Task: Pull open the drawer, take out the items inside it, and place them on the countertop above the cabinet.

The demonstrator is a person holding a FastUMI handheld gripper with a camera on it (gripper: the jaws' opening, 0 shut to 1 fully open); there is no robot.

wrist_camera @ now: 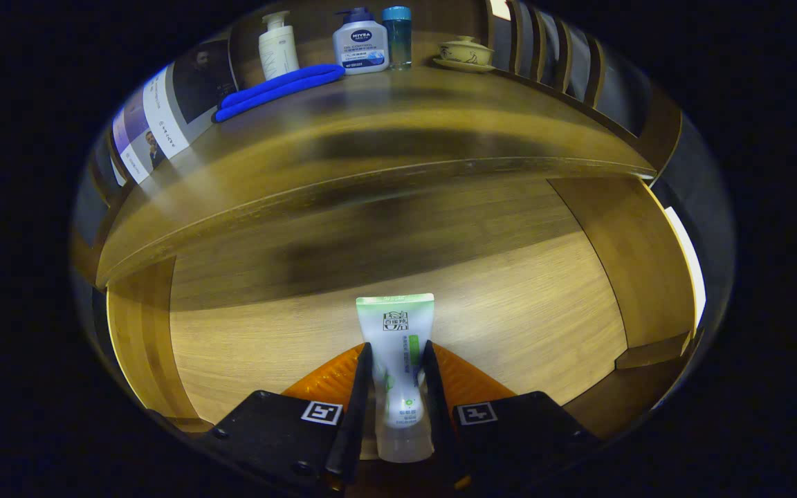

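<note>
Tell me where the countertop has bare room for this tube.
The gripper is shut on the tube. The countertop is bare along its front edge. The back is crowded: blue cloth, three bottles, lidded cup.

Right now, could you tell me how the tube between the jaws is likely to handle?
The tube, clamped by the gripper over the open drawer, looks like soft plastic, so it may dent. Its glossy skin could slip. It seems light and flat-ended, unlikely to roll.
</note>
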